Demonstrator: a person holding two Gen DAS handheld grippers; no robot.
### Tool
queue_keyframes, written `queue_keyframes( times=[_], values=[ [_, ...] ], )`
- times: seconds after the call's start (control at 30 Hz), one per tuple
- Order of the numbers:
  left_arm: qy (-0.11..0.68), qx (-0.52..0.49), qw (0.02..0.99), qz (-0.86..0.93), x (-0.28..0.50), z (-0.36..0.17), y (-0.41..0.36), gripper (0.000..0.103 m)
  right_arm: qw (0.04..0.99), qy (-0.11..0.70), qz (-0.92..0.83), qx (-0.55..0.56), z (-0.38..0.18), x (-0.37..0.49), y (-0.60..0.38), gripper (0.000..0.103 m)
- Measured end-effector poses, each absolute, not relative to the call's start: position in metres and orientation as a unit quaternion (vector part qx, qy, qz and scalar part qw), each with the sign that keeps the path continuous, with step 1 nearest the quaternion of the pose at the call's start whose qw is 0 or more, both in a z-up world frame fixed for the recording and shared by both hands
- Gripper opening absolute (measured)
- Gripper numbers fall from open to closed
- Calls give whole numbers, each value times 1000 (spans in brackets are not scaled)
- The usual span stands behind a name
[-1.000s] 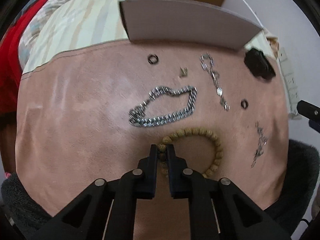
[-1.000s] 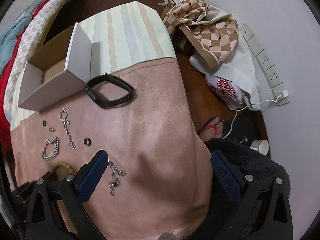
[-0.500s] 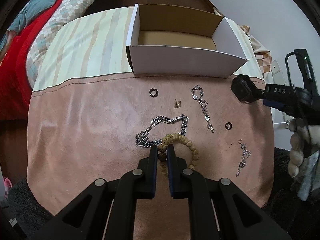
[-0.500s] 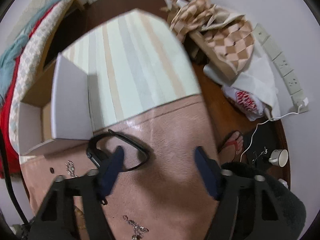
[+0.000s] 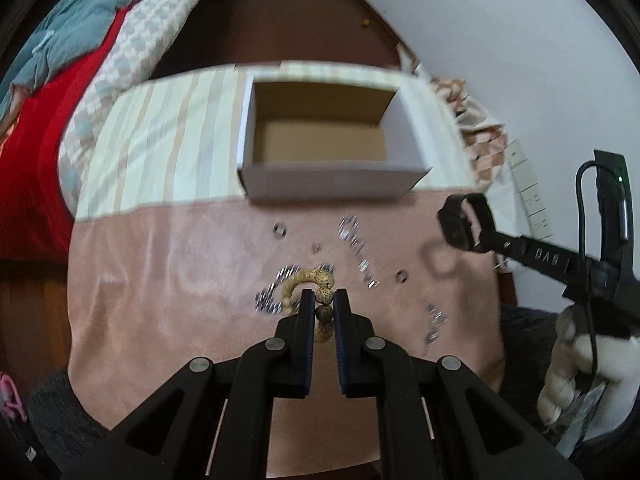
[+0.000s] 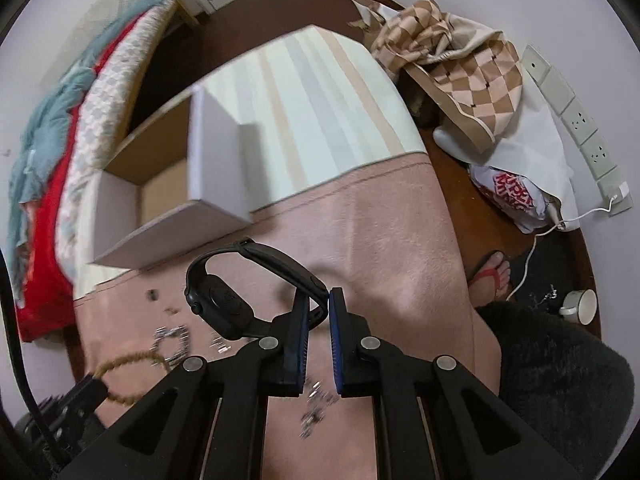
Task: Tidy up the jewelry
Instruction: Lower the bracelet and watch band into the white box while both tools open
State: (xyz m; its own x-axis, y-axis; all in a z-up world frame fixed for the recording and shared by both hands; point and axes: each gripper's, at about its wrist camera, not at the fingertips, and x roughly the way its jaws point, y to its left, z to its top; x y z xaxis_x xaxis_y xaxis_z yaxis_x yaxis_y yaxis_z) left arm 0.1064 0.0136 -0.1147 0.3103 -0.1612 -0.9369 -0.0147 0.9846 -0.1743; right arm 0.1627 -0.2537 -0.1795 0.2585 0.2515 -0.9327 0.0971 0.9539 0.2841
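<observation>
Above the pink cloth (image 5: 168,280) we now hold the bead bracelet (image 5: 316,280), lifted off it, pinched in our left gripper (image 5: 320,304) | right gripper (image 6: 318,300), wide open a second ago, has closed on the black watch (image 6: 224,300) strap near the box (image 5: 332,184) | chains (image 5: 360,248) below are blurred.

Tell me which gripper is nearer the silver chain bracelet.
Left. The left gripper, shut on the bead bracelet, hangs right above the chain bracelet. The right gripper, shut on the watch, is off toward the mat's right edge.
</observation>
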Motion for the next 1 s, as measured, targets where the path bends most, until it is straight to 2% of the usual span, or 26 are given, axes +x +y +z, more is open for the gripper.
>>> queue_keyframes(
  times=[0.17,0.3,0.57,0.8,0.9,0.93,0.97,1.0],
  values=[
    [556,-82,825,-65,143,-78,12,6,796,582,79,145,-137,180,-237,10],
    [543,-79,833,-71,182,-68,14,6,804,572,92,135,-120,213,-216,10],
    [584,-107,802,-67,256,-114,37,7,789,601,103,76,-145,285,-168,10],
    [611,-121,781,-37,285,-144,52,8,780,617,108,19,-171,312,-142,10],
    [619,-128,775,-26,290,-150,57,9,770,628,116,11,-179,317,-136,14],
    [619,-130,774,-25,290,-151,58,11,766,632,117,12,-181,318,-136,19],
    [618,-130,775,-25,289,-150,58,18,767,631,116,11,-180,317,-135,31],
    [614,-127,778,-22,289,-149,59,32,769,629,116,11,-179,316,-136,38]
  ],
)
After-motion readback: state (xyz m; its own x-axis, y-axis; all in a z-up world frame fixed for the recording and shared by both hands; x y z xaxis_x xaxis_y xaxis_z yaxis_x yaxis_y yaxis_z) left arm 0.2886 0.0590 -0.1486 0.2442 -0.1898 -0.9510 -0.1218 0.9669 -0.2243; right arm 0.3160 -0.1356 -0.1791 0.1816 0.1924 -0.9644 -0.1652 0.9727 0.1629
